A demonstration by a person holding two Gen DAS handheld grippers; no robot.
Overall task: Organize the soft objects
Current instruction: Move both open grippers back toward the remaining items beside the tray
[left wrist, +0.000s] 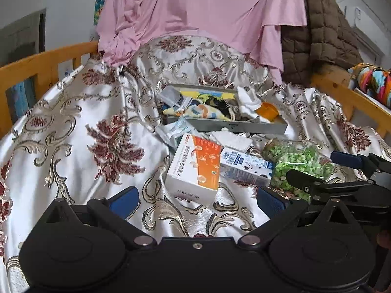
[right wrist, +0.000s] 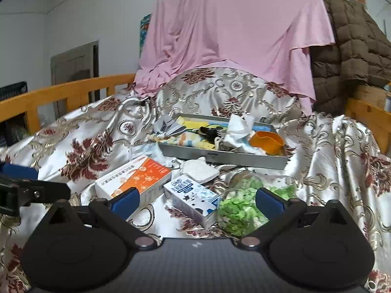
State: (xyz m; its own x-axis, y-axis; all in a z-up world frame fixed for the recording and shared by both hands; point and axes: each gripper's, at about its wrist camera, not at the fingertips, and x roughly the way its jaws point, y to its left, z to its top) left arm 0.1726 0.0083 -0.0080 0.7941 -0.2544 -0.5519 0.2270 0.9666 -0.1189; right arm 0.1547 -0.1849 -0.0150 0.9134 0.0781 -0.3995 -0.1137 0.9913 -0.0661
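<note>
Left wrist view: both tools are hovering spread wide and empty over the bed [left wrist: 73,112]
Ahead of the left tool [left wrist: 196,201] an orange-white box [left wrist: 195,163] is lying; beyond the right tool [right wrist: 196,201], soft cloths [right wrist: 238,127] are sitting in the grey tray [right wrist: 224,157]

You face a bed [right wrist: 337,161] covered by a glossy white spread [left wrist: 73,127] with red and gold floral print. A yellow-orange wooden rail [right wrist: 68,90] runs along its left side, and another rail [left wrist: 342,95] along its right. At the head, a pink sheet [right wrist: 232,31] hangs over a tall shape; a brown quilted cover [right wrist: 354,46] hangs just beside it on the right. The walls [right wrist: 61,12] are plain white. A grey door [right wrist: 73,66], possibly a cabinet front, stands in the left wall. Light is even and soft.
</note>
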